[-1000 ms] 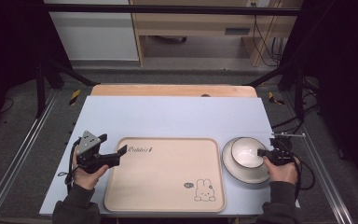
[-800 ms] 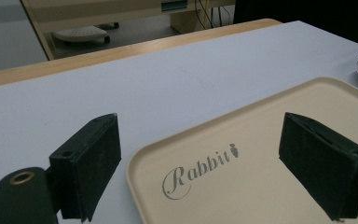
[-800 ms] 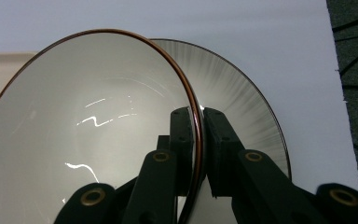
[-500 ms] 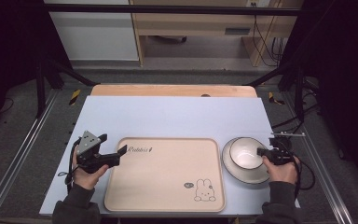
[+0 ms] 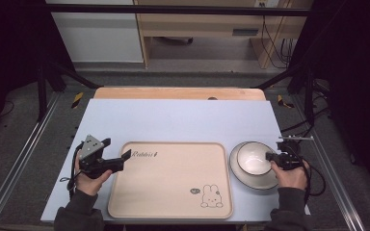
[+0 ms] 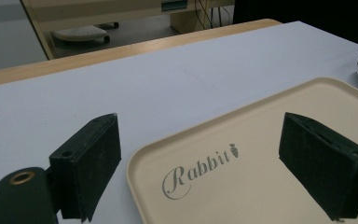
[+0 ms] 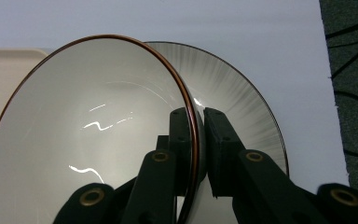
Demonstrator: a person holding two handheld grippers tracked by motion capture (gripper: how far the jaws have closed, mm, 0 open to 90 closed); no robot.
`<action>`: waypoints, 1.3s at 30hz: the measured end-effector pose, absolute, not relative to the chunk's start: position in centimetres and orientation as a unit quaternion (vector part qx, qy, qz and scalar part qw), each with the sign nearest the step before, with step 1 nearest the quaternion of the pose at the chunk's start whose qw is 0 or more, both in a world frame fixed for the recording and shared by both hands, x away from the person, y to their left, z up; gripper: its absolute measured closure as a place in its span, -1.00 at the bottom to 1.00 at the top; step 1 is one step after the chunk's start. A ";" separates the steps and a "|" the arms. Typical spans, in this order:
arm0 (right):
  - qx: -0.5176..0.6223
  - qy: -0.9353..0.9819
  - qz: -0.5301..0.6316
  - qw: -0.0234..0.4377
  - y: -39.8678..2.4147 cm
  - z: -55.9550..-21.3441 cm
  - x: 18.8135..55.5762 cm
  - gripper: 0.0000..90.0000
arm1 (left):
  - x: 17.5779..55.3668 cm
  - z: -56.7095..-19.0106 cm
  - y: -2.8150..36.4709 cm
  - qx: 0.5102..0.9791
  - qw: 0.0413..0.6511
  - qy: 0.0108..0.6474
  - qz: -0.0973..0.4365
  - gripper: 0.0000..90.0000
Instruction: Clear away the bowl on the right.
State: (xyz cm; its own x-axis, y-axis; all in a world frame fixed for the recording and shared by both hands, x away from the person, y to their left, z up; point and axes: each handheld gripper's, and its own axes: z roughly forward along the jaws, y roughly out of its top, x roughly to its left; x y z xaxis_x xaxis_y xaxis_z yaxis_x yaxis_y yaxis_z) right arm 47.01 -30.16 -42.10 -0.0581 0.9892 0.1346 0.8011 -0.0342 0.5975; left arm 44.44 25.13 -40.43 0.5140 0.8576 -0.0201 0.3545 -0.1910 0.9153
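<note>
- The right hand-held gripper (image 7: 199, 140) is pinching the rim of the white bowl (image 5: 253, 159), one jaw inside the wall and one outside, which is giving it a firm hold for lifting.
- The bowl is sitting on the grey-streaked plate (image 5: 238, 171), just right of the cream tray (image 5: 171, 192) on the tabletop (image 5: 183, 120).
- The left hand-held gripper (image 6: 200, 172) is hovering with jaws wide at the tray's near-left corner, empty, probably readying to steady it.
</note>
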 end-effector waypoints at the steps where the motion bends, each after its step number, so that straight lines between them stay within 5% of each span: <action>1: 0.665 0.673 0.275 0.172 -30.1 -42.1 47.0 0.82 | 44.4 -40.4 25.1 0.726 0.480 0.417 0.262 -0.72; 39: 0.628 0.679 0.317 0.209 -28.2 -38.3 45.1 0.82 | 44.4 -40.4 25.2 0.726 0.479 0.418 0.263 -0.72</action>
State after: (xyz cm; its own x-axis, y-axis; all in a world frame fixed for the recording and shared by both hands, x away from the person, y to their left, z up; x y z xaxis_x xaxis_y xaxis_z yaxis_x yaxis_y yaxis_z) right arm 45.09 -28.20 -38.28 -0.1237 0.9857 0.1144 0.7198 0.0098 0.6941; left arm 44.43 25.18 -40.40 0.5128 0.8583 -0.0185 0.3546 -0.1921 0.9151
